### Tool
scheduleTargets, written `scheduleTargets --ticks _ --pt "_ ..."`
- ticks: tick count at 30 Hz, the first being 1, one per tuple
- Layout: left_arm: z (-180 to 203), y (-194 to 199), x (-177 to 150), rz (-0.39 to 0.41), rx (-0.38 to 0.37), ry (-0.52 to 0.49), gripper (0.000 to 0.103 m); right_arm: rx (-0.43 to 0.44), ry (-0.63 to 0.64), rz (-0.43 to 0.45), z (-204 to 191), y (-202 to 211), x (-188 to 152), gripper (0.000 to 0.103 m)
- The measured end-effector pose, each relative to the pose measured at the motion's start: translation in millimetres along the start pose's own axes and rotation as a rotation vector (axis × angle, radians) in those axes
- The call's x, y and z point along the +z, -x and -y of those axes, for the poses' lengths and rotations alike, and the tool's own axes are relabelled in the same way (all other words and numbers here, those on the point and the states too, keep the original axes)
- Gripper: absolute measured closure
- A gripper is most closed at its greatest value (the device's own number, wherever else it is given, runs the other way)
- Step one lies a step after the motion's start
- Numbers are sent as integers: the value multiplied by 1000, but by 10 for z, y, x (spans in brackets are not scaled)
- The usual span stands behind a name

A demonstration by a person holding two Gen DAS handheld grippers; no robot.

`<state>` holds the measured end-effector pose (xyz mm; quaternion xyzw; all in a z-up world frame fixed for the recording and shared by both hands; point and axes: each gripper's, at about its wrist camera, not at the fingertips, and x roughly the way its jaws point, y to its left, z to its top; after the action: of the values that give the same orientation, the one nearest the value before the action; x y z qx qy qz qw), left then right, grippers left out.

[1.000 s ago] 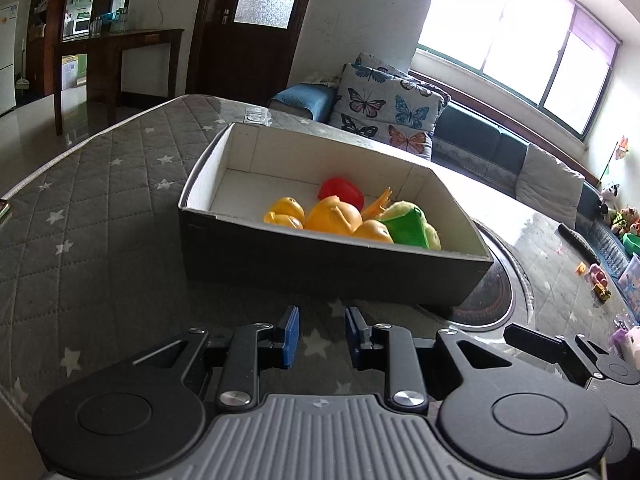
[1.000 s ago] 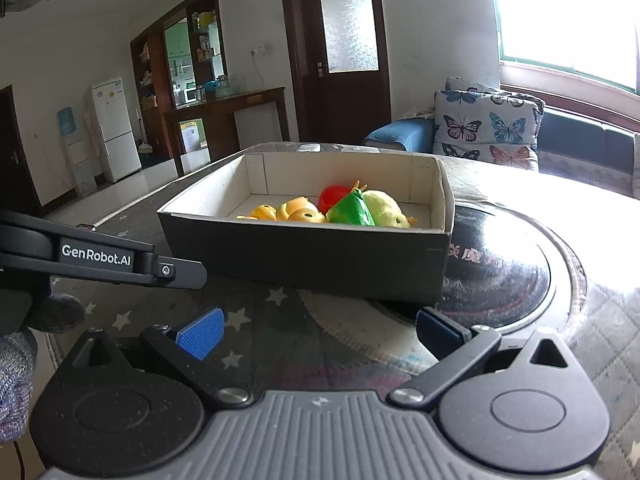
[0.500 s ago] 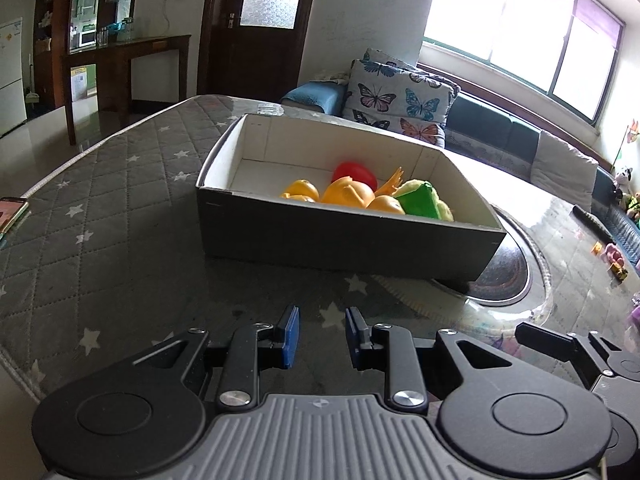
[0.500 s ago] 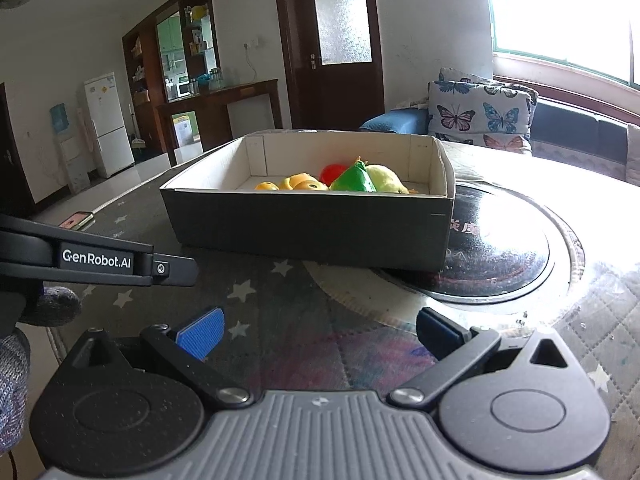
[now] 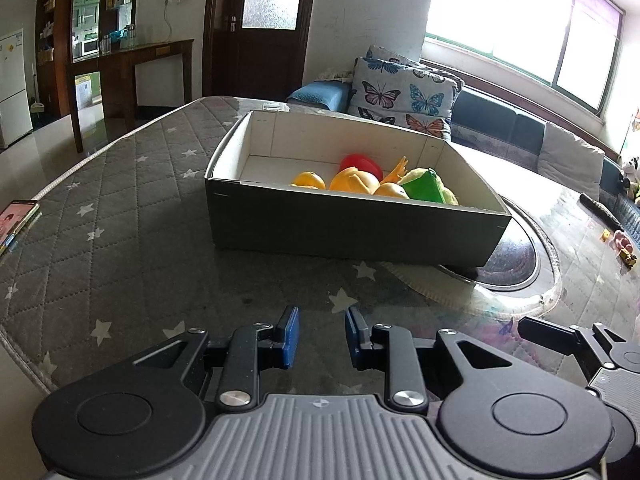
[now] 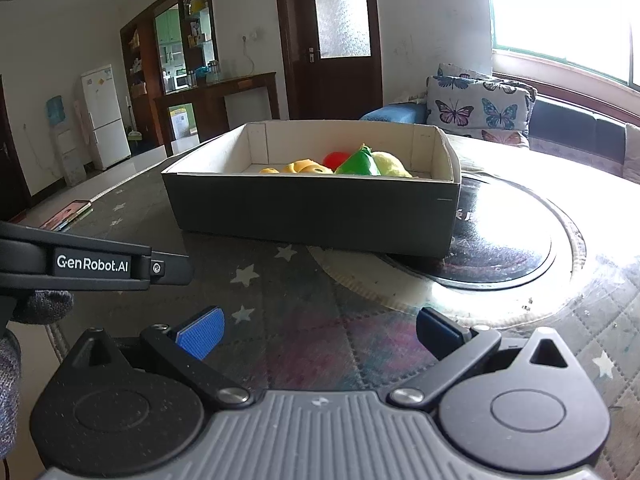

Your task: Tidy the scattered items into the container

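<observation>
The grey-sided cardboard box with a white interior [image 5: 352, 224] sits on the grey quilted, star-patterned surface [image 5: 120, 216], its far right corner overlapping a round black glass disc [image 6: 500, 248] set into that surface. Inside the box, gathered toward its right half, lie the plastic toy fruits: a red round piece [image 5: 360, 164] at the back, several yellow-orange pieces [image 5: 352, 182] in front of it, and a bright green piece [image 5: 424, 190] beside a pale yellow-green one [image 6: 390, 162]. The left tongs [image 5: 322, 336] hover above the surface just in front of the box, their blue pads parted by a narrow gap with nothing between them. The right tongs [image 6: 320, 332] also hover in front of the box, spread wide and empty. A smartphone with a lit screen [image 5: 16, 220] lies well to the left of the box, near the surface's edge. Behind the box stands a sofa with a butterfly-print cushion [image 5: 404, 96].
</observation>
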<state>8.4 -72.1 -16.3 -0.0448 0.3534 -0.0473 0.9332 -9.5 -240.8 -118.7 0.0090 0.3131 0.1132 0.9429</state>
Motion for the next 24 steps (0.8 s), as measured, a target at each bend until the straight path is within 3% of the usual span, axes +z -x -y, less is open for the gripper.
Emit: scheduleTargets --ticks 24 --pt "23 -66 99 17 47 -42 75 -20 11 -6 55 -73 83 0"
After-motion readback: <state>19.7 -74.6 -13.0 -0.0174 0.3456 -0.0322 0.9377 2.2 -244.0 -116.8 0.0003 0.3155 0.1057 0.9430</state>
